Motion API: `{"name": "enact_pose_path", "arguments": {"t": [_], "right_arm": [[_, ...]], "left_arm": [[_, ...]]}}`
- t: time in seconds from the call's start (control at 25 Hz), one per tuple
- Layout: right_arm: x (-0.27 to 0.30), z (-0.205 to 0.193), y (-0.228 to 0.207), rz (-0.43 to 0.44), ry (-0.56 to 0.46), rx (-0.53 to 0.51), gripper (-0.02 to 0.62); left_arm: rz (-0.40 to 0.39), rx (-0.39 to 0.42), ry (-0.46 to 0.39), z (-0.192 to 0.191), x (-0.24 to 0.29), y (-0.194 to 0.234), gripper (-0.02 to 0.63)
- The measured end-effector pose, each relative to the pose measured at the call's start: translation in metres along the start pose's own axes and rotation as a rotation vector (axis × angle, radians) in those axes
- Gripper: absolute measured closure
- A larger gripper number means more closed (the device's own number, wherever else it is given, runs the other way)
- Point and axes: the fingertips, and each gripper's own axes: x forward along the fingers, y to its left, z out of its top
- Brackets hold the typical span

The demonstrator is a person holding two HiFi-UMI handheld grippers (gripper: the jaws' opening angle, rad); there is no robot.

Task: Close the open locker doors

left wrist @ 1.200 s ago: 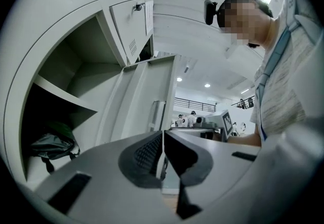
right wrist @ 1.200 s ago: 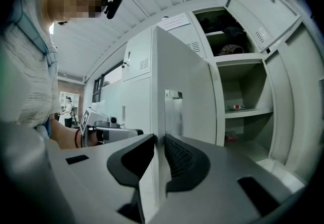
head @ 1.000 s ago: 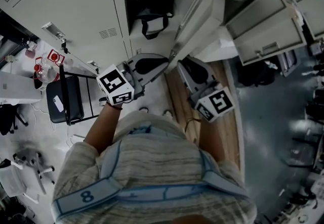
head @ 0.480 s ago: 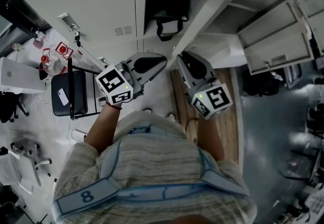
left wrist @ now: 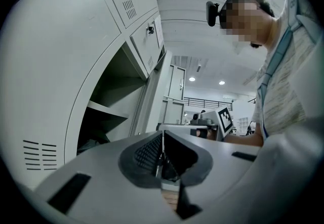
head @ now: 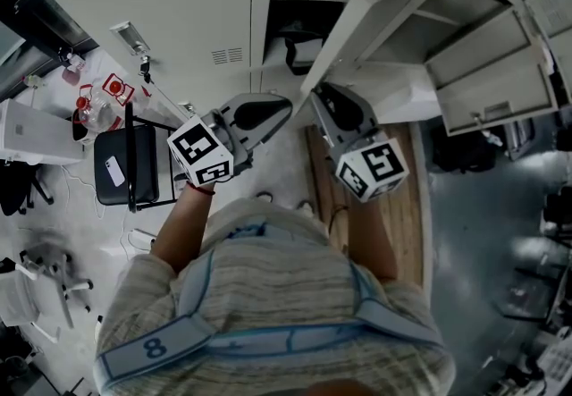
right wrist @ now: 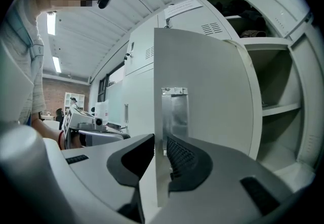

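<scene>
The step in hand looks to be the swinging shut of one locker door [head: 375, 14], which stands wide open, its free edge jutting out from the bank toward the person. The right tongs [right wrist: 161, 161] are clamped on that free edge, one jaw on each face, just below the metal latch plate [right wrist: 174, 112]. The left tongs [left wrist: 162, 154] are pressed together with nothing between them and hang just left of the door's edge. A dark bag [head: 304, 50] sits in the open compartment left of the door. Farther right a second door [head: 492, 77] also hangs open. The next move probably calls for swinging the held edge round to its frame and letting go before the jaws get pinched.
</scene>
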Motion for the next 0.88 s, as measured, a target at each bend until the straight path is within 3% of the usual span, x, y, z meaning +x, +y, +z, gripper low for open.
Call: {"name": "enact_pose_path", "arguments": {"t": [0.88], "right_arm": [[0.018,0.022,-0.003,0.037,-0.007,0.011,0.505]], "left_arm": [[0.021,0.012,-0.015,0.007,-0.008,0.011,0.601]]}}
